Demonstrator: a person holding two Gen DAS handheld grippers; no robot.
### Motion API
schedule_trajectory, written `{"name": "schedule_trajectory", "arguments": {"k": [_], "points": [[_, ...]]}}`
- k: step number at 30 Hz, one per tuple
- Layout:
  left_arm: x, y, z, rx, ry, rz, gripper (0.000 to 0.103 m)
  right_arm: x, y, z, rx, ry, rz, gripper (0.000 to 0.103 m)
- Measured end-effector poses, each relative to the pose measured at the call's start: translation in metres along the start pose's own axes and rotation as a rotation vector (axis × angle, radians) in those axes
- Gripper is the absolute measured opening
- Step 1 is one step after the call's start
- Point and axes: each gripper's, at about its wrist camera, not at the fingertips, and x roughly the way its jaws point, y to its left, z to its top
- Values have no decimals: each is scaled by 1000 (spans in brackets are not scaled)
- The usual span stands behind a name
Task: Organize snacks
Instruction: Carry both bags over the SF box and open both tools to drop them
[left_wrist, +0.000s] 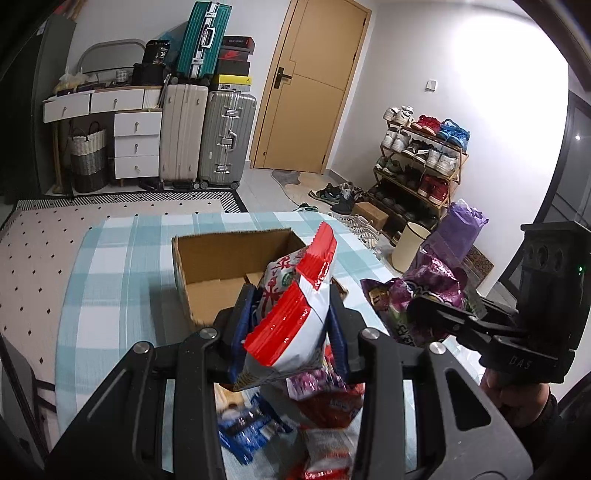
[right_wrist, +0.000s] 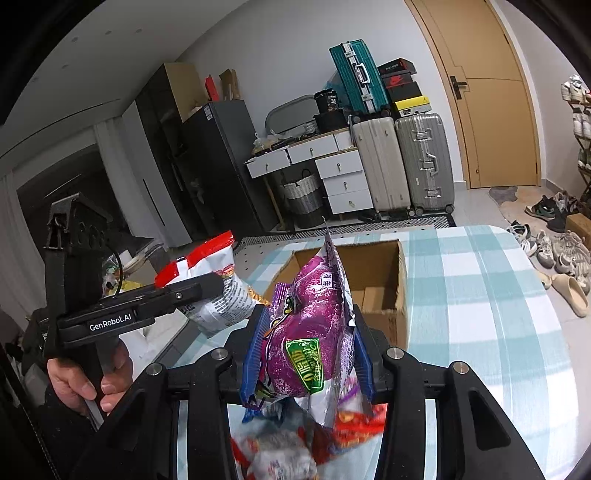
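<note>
My left gripper (left_wrist: 291, 325) is shut on a red and white snack bag (left_wrist: 295, 310), held above the table just in front of the open cardboard box (left_wrist: 221, 258). My right gripper (right_wrist: 310, 347) is shut on a purple snack bag (right_wrist: 310, 325), also raised, with the box (right_wrist: 373, 280) just beyond it. Each gripper shows in the other view: the right one with the purple bag (left_wrist: 432, 291) at right, the left one with the red and white bag (right_wrist: 207, 280) at left. A pile of loose snack packets (left_wrist: 314, 413) lies on the table under the grippers (right_wrist: 295, 439).
The table has a blue and white checked cloth (left_wrist: 110, 280). Beyond it are suitcases (left_wrist: 207, 136), a white drawer unit (left_wrist: 136, 144), a wooden door (left_wrist: 314, 85), a shoe rack (left_wrist: 421, 166), a bin (left_wrist: 408, 245) and shoes on the floor.
</note>
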Motion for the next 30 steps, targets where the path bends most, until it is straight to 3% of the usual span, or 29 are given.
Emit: {"name": "schedule_trajectory", "arguments": {"k": [12,20,30], "points": [[66,26,54,-7,40,13,34,64,-23,50,-13,30,6,42],[120,38,62,-2,90,22,34,113,-45,69,-17,69,-14,42],[172,51,61,0,134,45,34,168,-69,67,9,125,-43,43]]}}
